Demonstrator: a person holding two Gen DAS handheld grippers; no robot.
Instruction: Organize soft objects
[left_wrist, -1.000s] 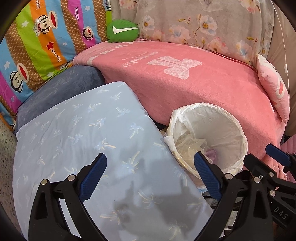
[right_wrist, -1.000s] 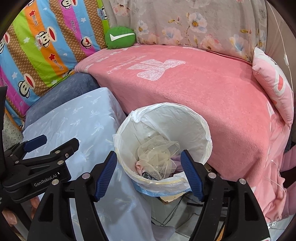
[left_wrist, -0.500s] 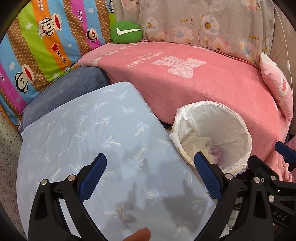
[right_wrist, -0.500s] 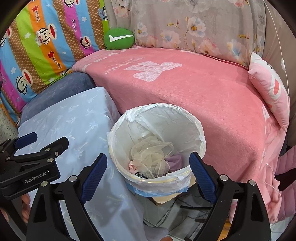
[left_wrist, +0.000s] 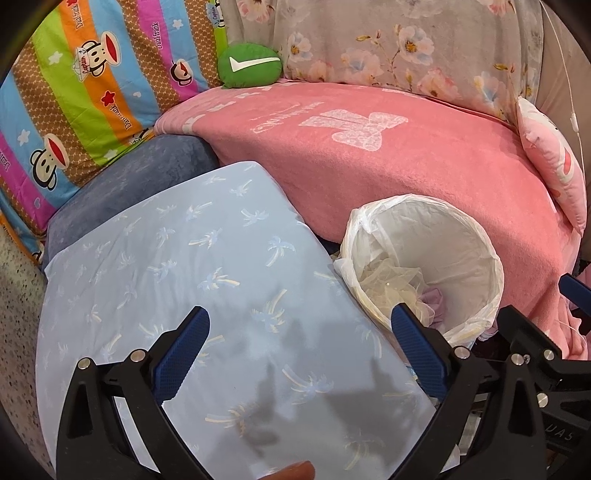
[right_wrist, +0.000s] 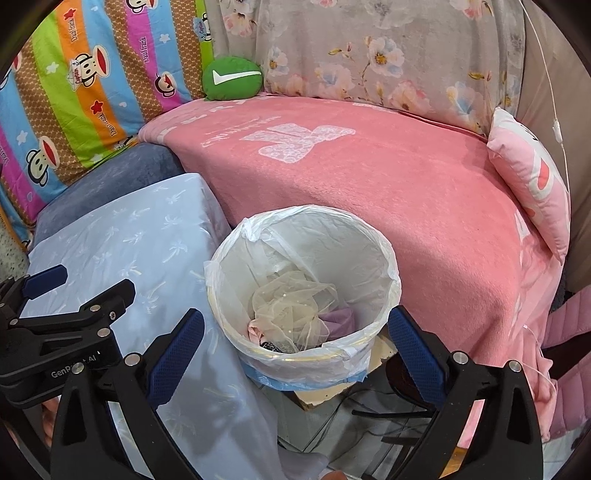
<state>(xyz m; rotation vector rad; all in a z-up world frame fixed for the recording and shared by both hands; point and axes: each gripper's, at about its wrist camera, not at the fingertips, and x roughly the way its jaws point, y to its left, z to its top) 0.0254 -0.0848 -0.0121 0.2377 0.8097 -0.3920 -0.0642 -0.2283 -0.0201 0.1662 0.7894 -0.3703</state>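
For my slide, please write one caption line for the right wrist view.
Right gripper, fingers opening and empty, above a bag-lined bin holding cream tulle, beside a pink blanket.

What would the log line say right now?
left hand-held gripper: open, empty | right hand-held gripper: opening, empty | bin: cream mesh fabric inside

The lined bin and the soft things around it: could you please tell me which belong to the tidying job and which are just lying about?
Job: lined bin, cream tulle inside it, green cushion, pink pillow.
Lying about: pink blanket, blue palm-print sheet, cartoon quilt, hanging cord.
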